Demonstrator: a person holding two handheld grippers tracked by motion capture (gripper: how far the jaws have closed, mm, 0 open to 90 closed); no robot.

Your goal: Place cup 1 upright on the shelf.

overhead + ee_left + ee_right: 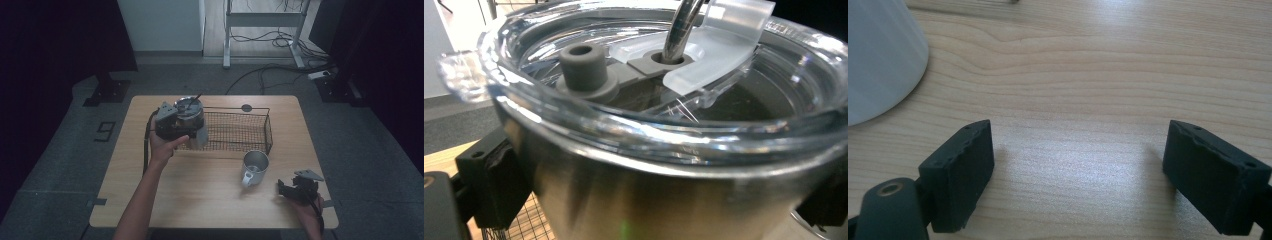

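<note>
Tabletop (200, 190): light wood, carrying everything.
Wire basket (235, 131): black mesh, just past the left fingers.
Steel tumbler (664, 200): clamped between the left gripper's (172, 122) fingers (494, 185), held at the basket's left end.
White mug (254, 167): standing on the tabletop, beyond the right fingers and to their left.
Right gripper (1080, 175): fingers spread wide over bare wood, grasping nothing.
Step, as a guess: tumbler going into or coming out of the basket; next needs a steady, upright carry.
Left gripper view adds: clear lid (704, 65), metal straw (681, 25).

Bare table (200, 190) lies open in front; the basket (235, 131) and mug (254, 167) block farther back.
</note>
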